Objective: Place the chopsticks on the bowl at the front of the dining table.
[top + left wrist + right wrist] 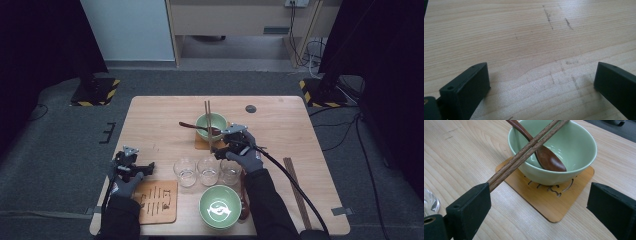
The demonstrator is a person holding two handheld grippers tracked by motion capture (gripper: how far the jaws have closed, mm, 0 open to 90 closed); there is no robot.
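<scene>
Your right gripper (537,207) has jaws wide open beside the chopsticks (524,151) resting across the green bowl (554,152) on its coaster (564,202). Centre them before closing. Left gripper (541,82) idles open over bare bench (511,37).

The wooden counter (280,125) carries two coasters: one far (202,143) under a green bowl, one near-left (157,201). Three glasses (208,170) and a near bowl (220,207) stand on it; chopsticks (298,186) lie right.
</scene>
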